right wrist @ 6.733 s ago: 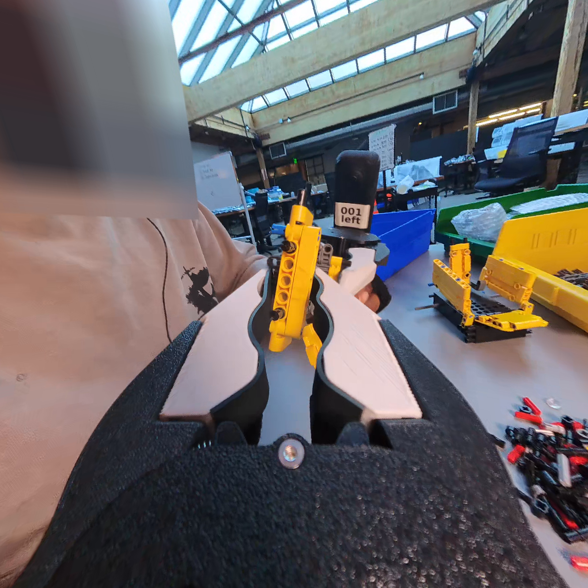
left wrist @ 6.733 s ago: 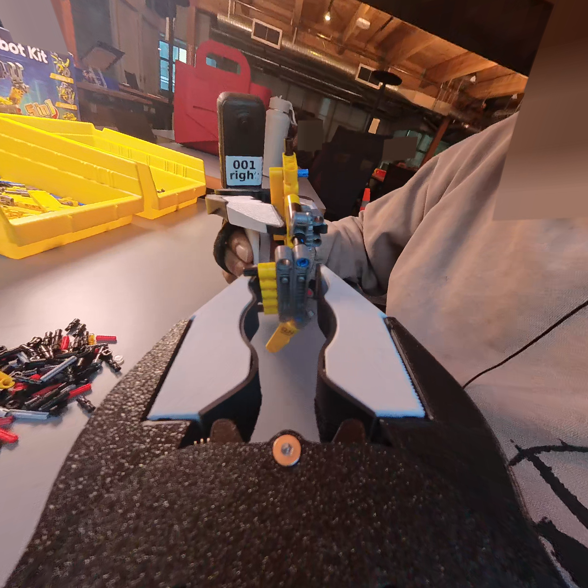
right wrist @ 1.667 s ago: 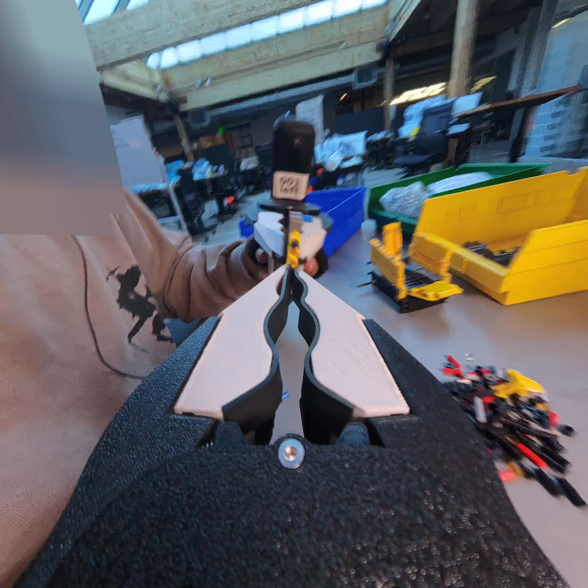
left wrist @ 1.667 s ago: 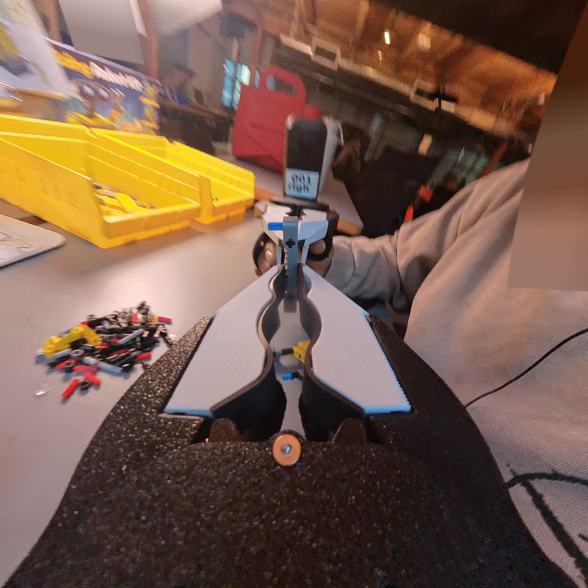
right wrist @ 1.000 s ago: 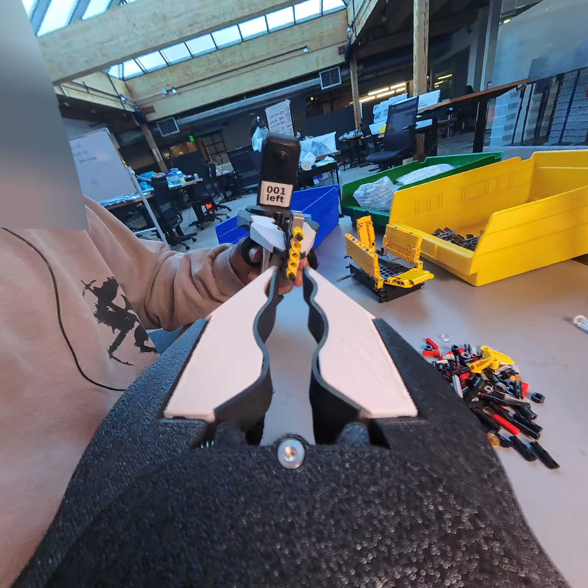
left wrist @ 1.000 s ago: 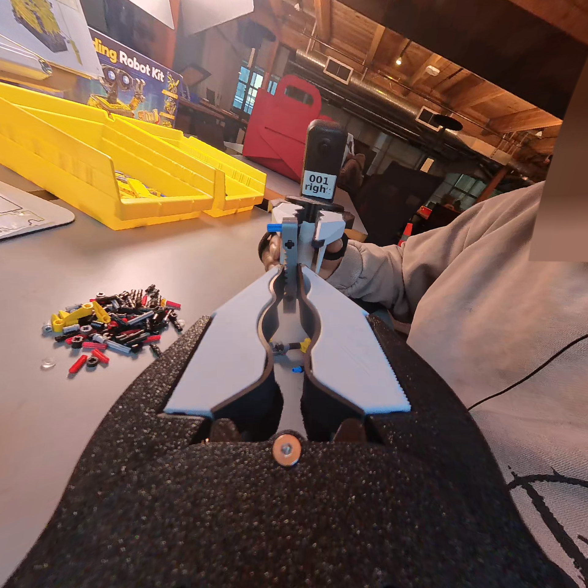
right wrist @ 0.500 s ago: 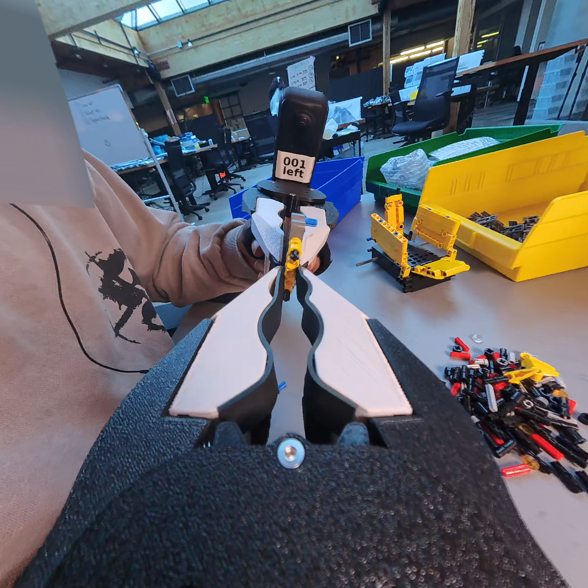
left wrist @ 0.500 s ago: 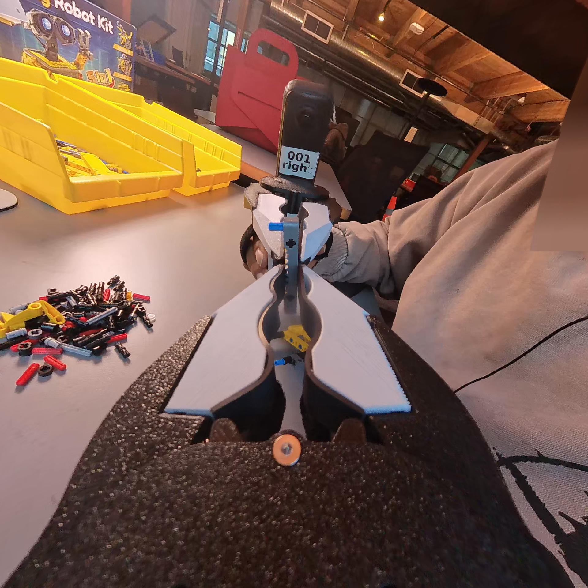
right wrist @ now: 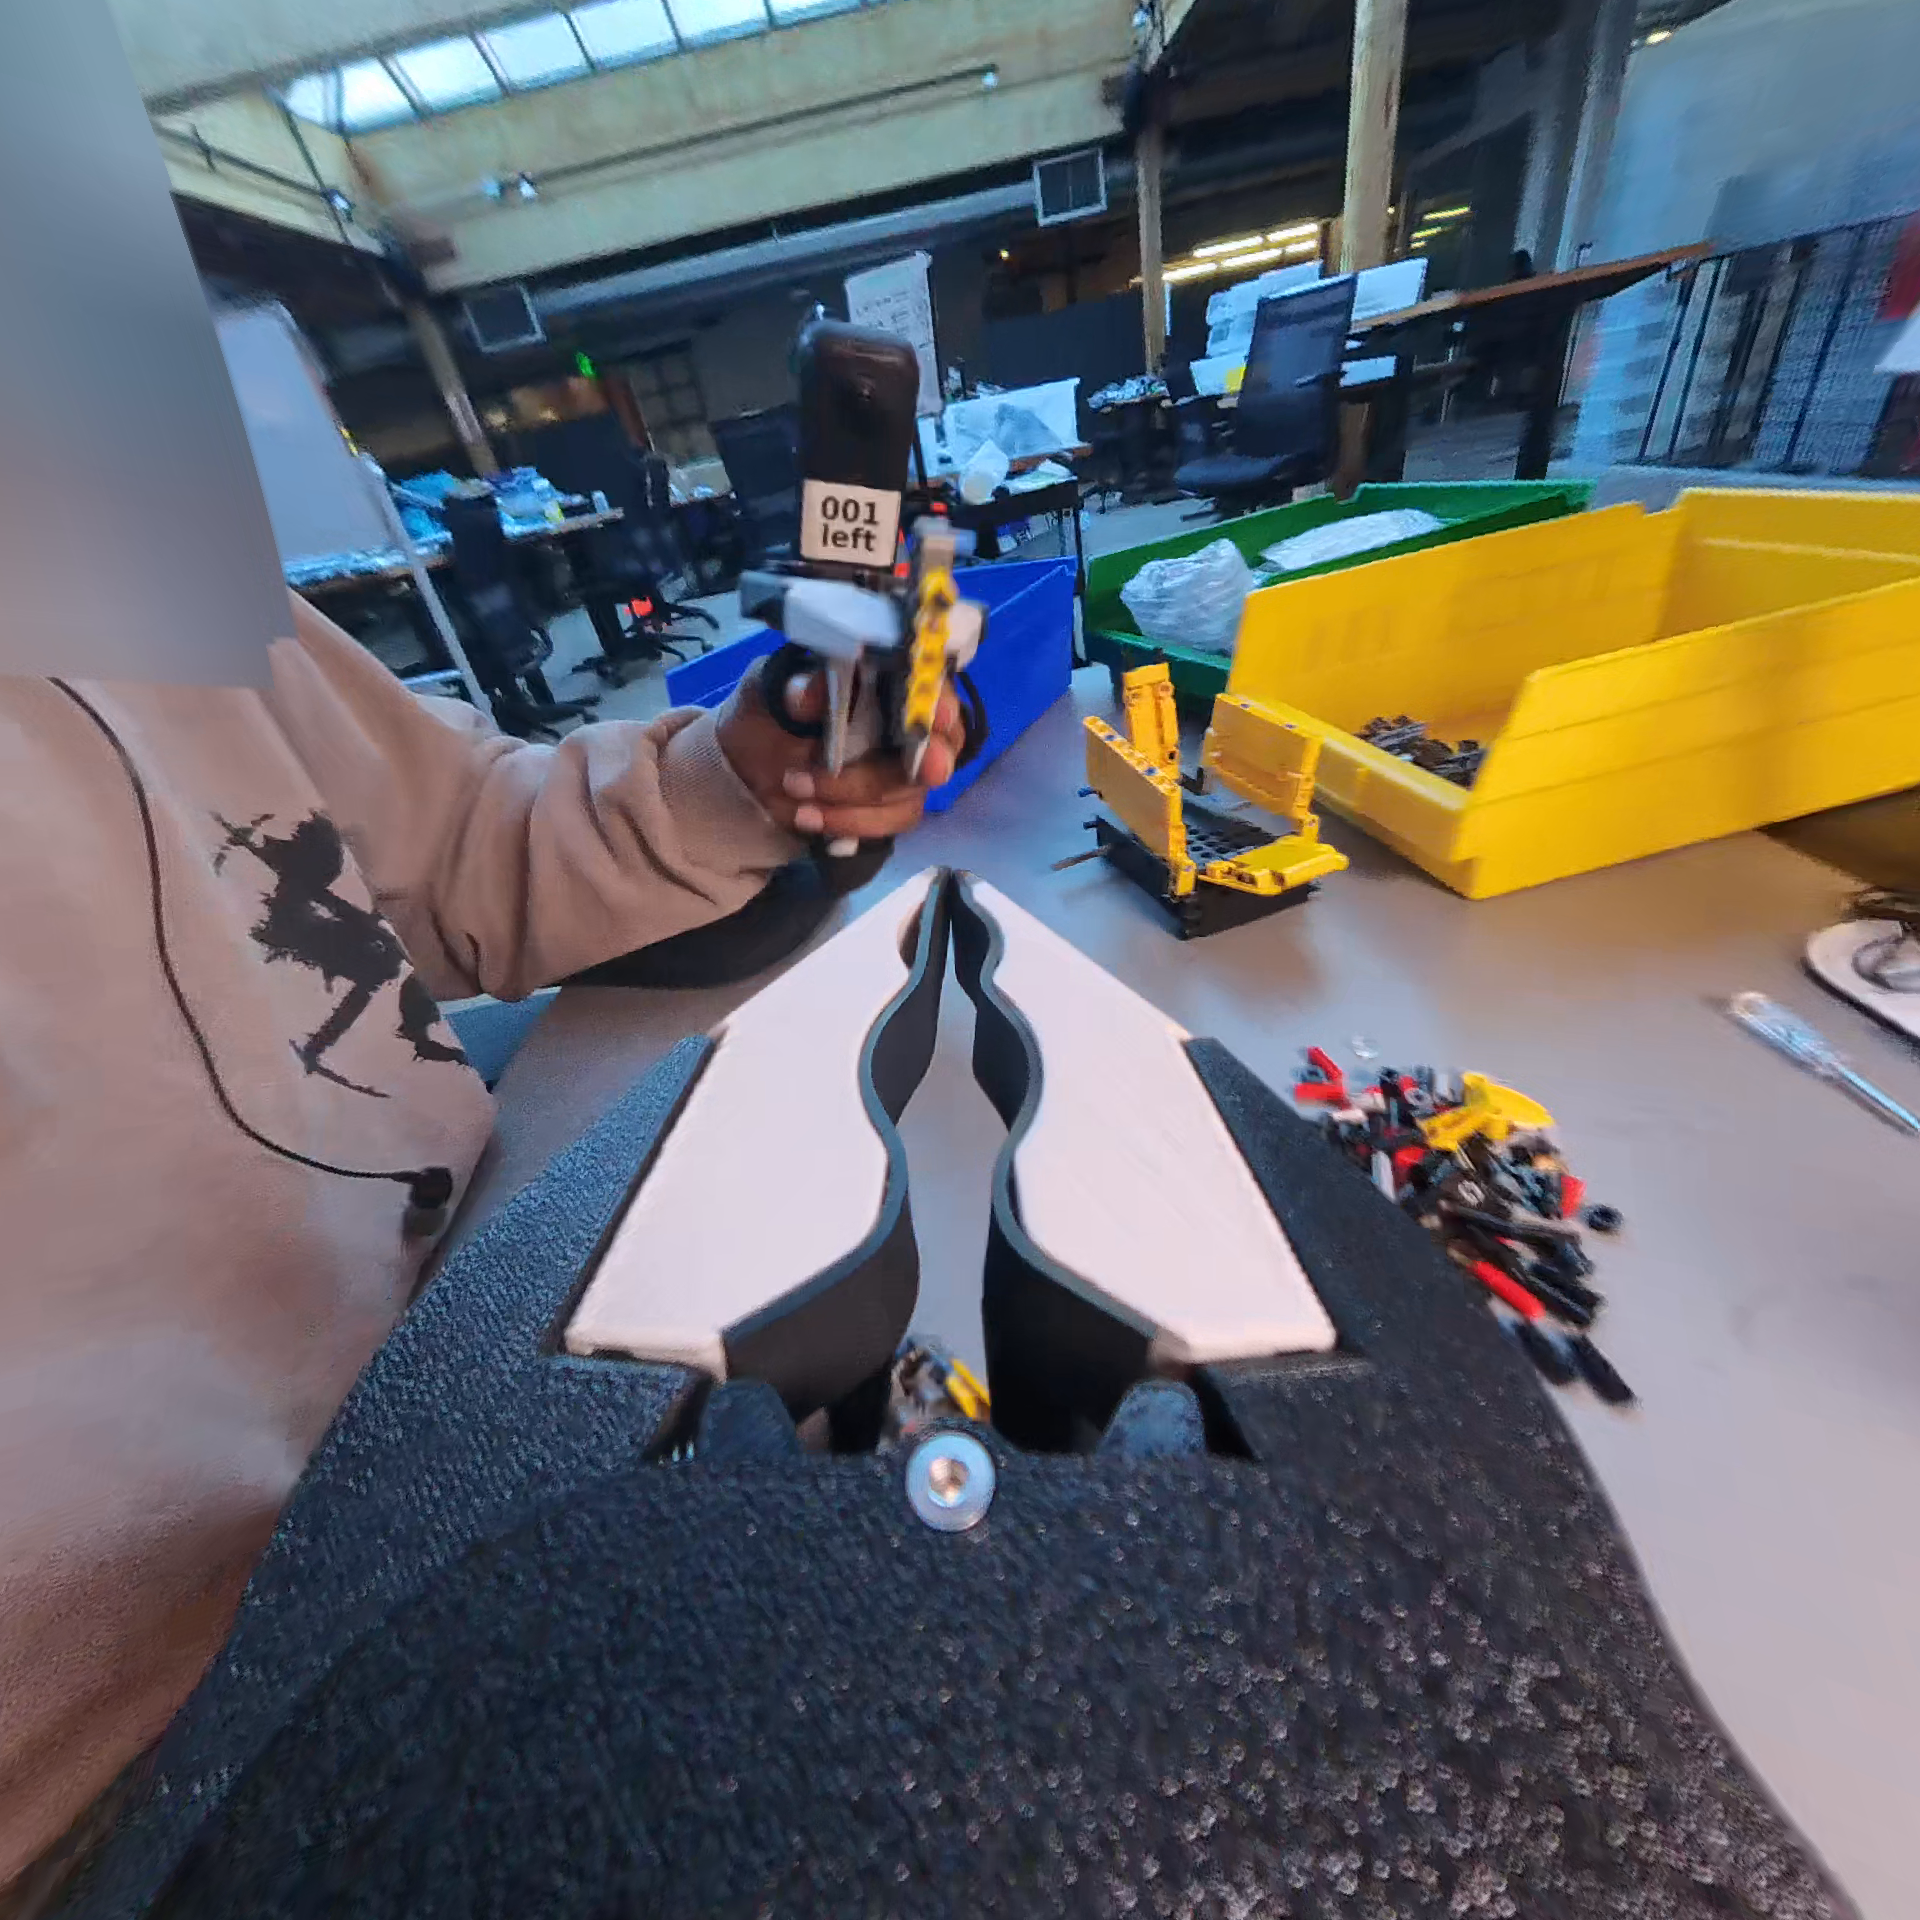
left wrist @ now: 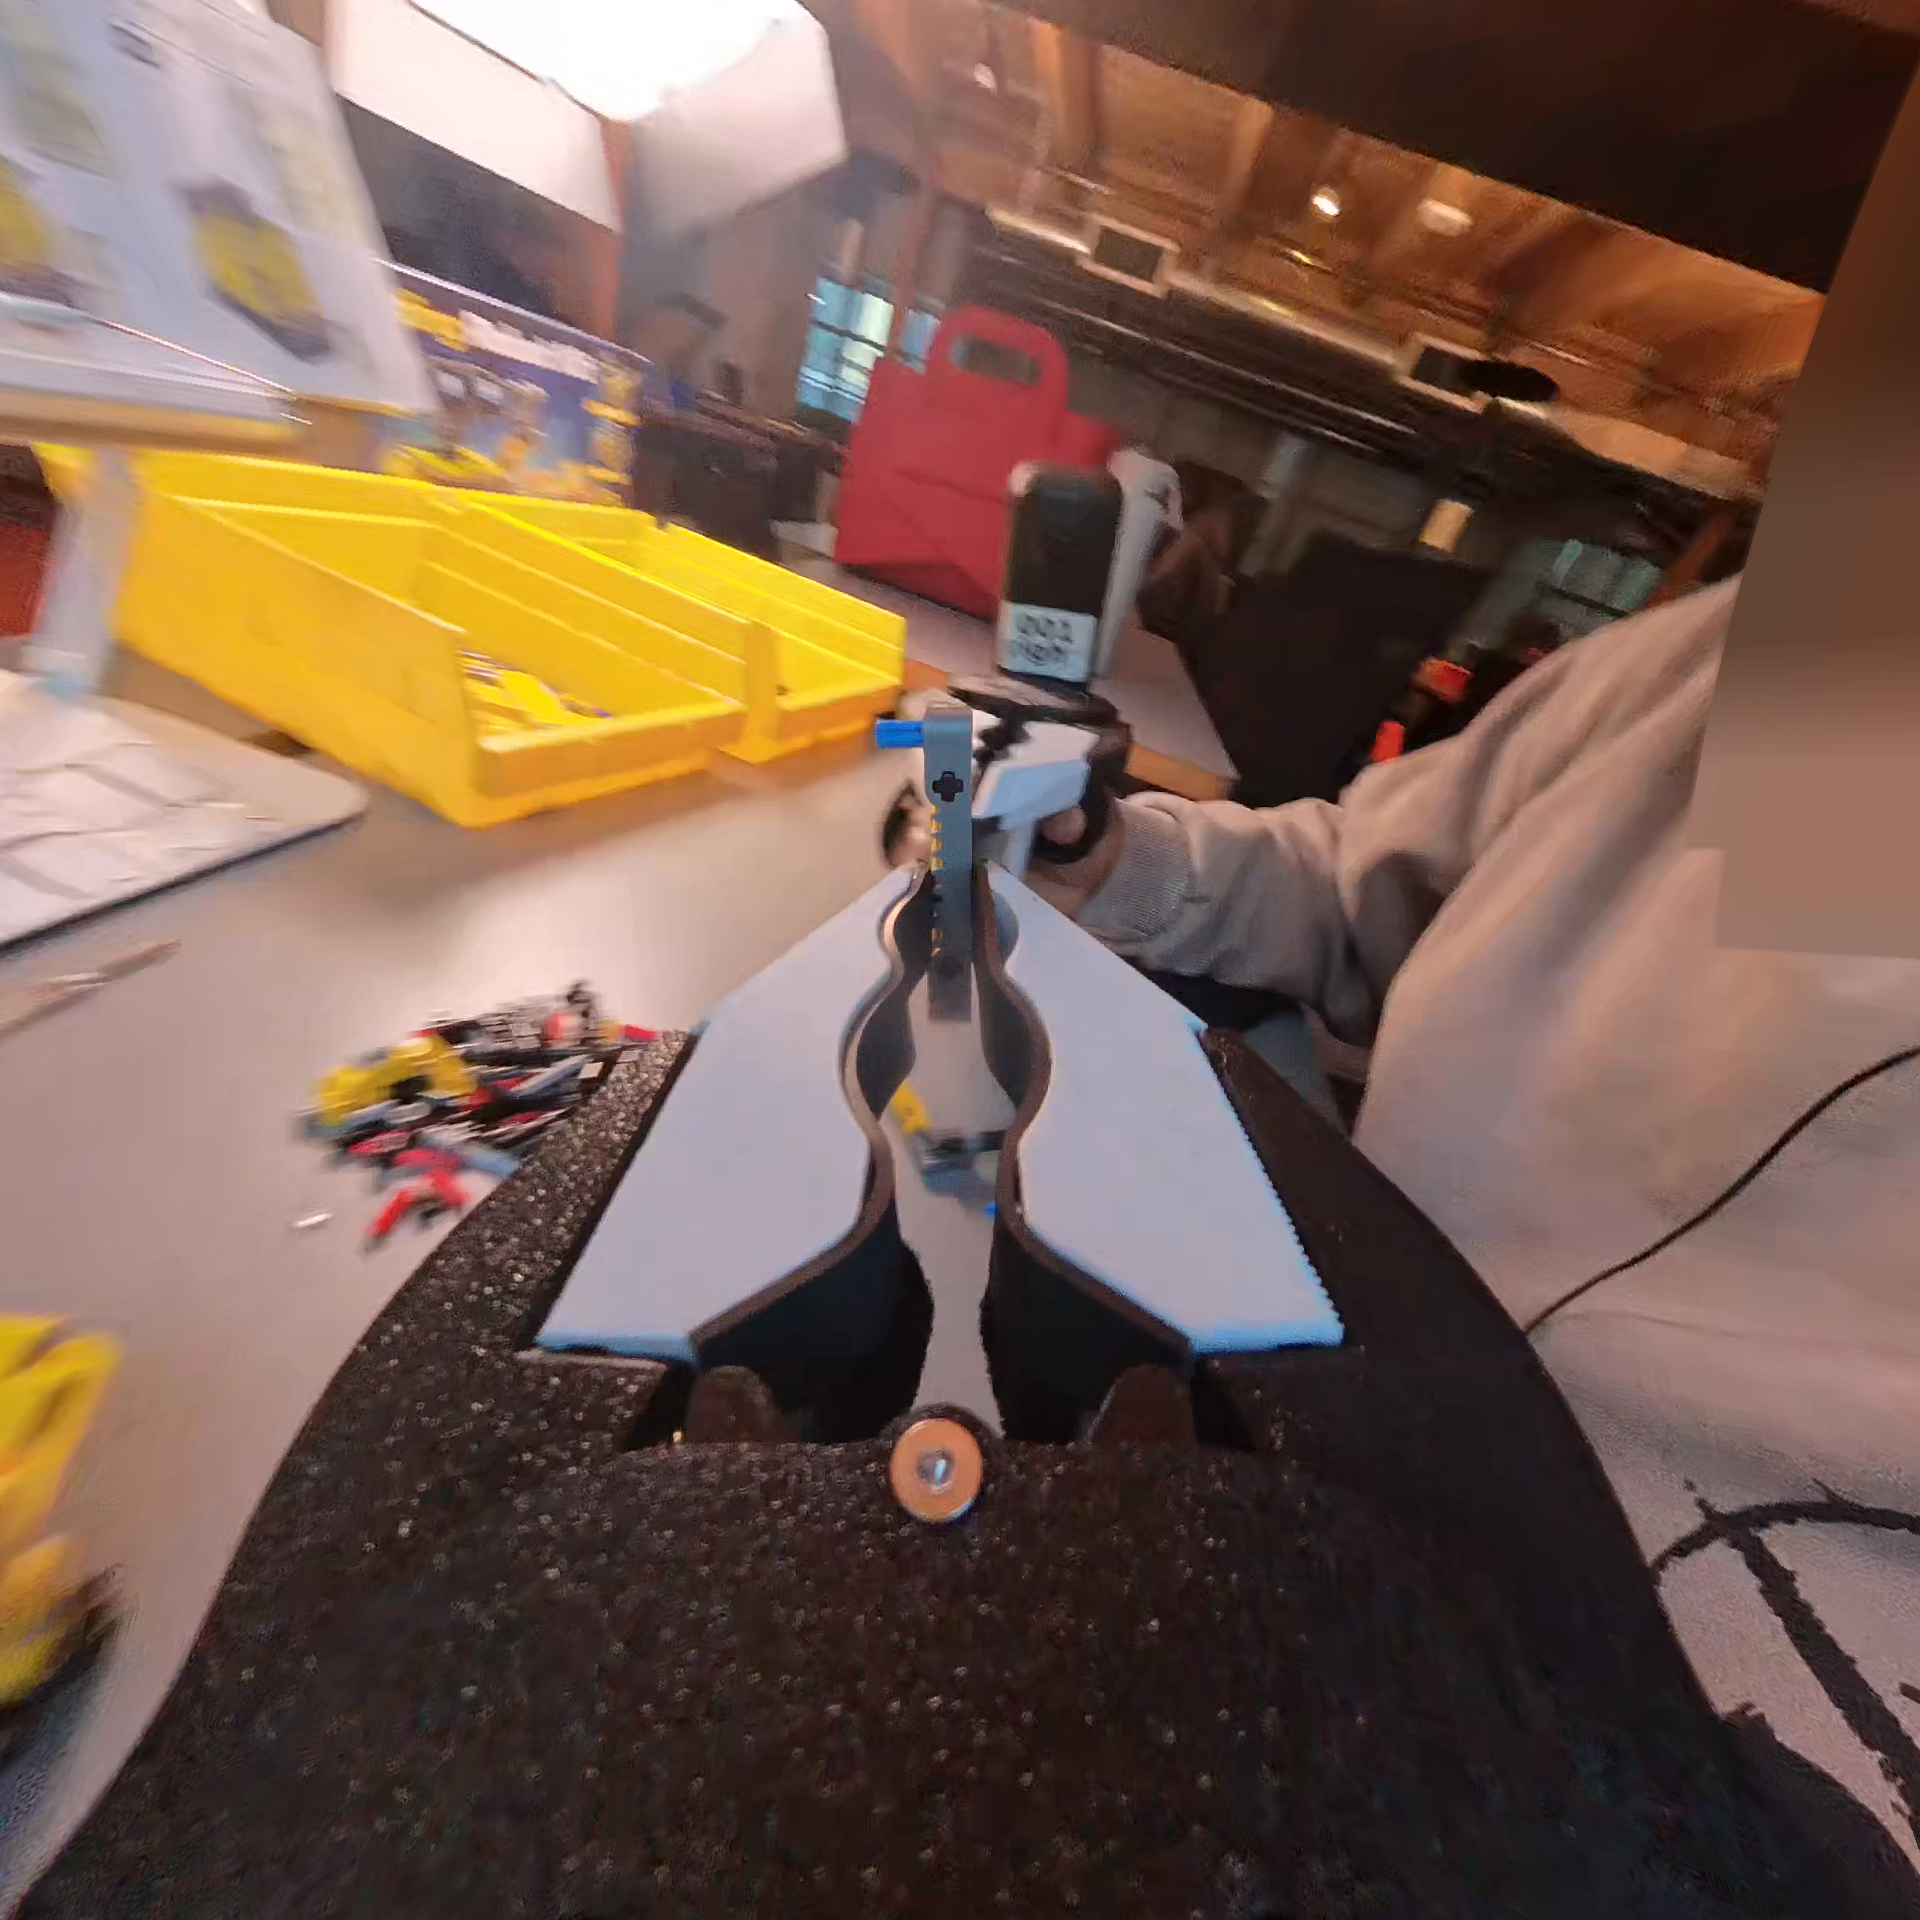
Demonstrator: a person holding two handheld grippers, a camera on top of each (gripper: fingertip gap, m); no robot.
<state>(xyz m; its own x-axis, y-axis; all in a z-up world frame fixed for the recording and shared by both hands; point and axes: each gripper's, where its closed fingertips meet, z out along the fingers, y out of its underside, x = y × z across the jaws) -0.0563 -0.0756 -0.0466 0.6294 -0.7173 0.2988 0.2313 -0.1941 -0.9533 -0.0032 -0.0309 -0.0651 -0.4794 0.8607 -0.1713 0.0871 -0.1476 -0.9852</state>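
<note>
My left gripper is shut on a thin grey beam with a blue pin at its top and yellow along one side, held upright above the table. The right wrist view shows the same gripper farther off with the yellow and grey beam in it. My right gripper is shut and empty, held over the grey table below and apart from the left one. It also shows in the left wrist view, behind and right of the beam. A few small loose pieces lie on the table under my left fingers.
A pile of small black, red and yellow parts lies right of my right gripper, also seen at the left. A yellow and black part-built model, yellow bins, a green bin and a blue bin stand behind. A screwdriver lies far right. The tips of one gripper are about 8 centimeters away from the tips of the other.
Half a second ago both grippers met at the beam. Now my right gripper has come off it, dropped back and closed empty, while my left gripper still holds the beam.
</note>
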